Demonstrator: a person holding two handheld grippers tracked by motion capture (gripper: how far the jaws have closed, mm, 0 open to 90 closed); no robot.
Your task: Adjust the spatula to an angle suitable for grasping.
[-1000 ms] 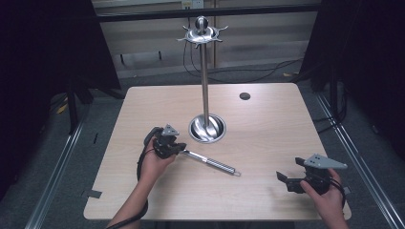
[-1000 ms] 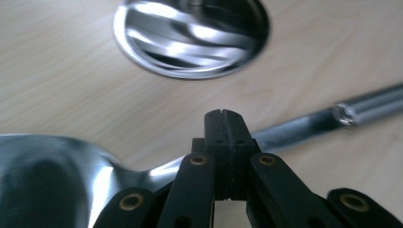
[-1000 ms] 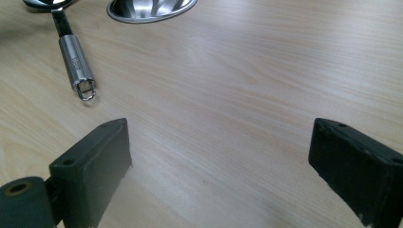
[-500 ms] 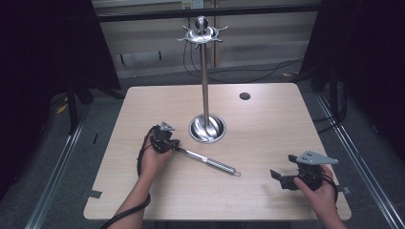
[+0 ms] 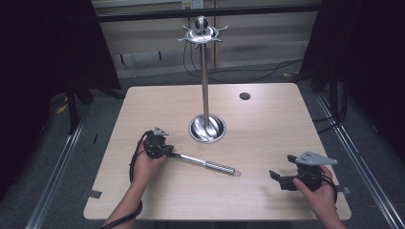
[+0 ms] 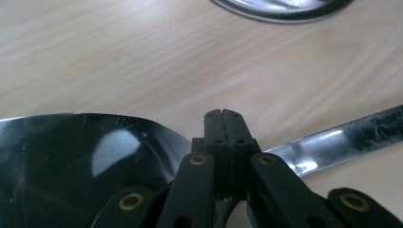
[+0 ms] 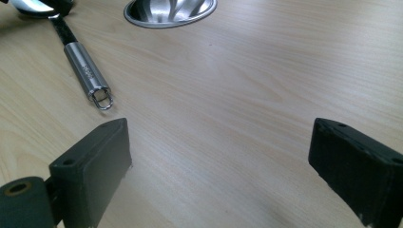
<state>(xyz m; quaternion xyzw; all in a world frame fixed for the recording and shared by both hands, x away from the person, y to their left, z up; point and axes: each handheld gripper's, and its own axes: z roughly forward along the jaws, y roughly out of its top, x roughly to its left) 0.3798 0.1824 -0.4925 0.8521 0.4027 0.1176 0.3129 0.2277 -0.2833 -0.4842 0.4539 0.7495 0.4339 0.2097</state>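
Note:
A long steel spoon lies flat on the table, its handle (image 5: pixel 205 164) pointing right and ending in a small ring (image 7: pixel 102 99). My left gripper (image 5: pixel 162 149) sits low over the neck of the spoon. Its jaws are shut tight against each other (image 6: pixel 222 114). The shiny bowl (image 6: pixel 71 156) lies to their left and the handle (image 6: pixel 332 142) runs out to their right underneath. I see nothing pinched between the pads. My right gripper (image 5: pixel 279 177) hovers near the front right of the table and points left. It stands wide open (image 7: pixel 218 156) over bare wood.
A tall steel utensil stand (image 5: pixel 204 71) with a hook crown rises from a round dish base (image 5: pixel 207 130) at the table's middle. A small dark hole (image 5: pixel 245 96) marks the far right of the table top. Cables lie on the floor behind the table.
My left hand has shifted slightly left and lower over the spoon's head. The spoon itself has not moved, and the right hand has barely moved.

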